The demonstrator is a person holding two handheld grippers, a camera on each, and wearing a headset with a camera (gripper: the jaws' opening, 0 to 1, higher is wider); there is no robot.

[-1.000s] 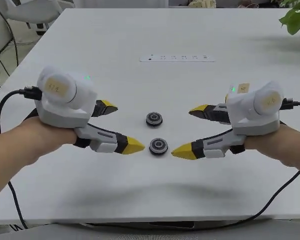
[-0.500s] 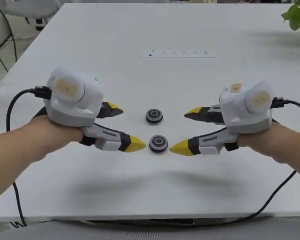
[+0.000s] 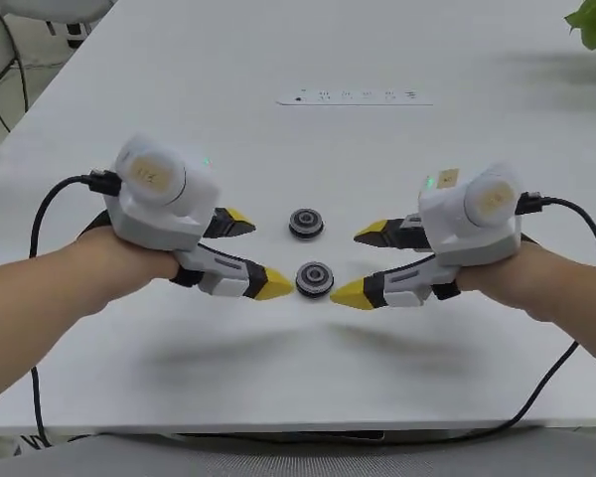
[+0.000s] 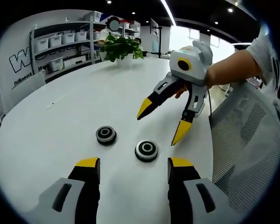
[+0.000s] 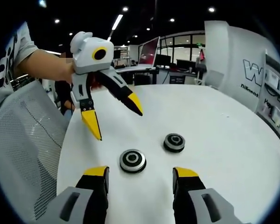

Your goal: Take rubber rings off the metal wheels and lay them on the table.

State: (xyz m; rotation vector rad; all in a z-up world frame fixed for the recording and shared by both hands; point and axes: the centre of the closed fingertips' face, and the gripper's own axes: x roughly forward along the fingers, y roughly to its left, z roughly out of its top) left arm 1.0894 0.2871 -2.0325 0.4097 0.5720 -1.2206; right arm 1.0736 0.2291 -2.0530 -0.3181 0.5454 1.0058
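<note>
Head view, near wheel and far wheel, round metal, wearing dark rubber rings, lying flat on smooth white table, left gripper and right gripper flanking near wheel, both gaping empty.

The right hand-held gripper rises from the bottom with its yellow-tipped jaws spread wide. The nearer wheel lies flat on the white table just beyond the gap. The farther wheel, dark-rimmed like the first, lies a little beyond and apart from it. Opposite, the left hand-held gripper hangs over the table with jaws parted, its lower tip pointing down near the nearer wheel.
</note>
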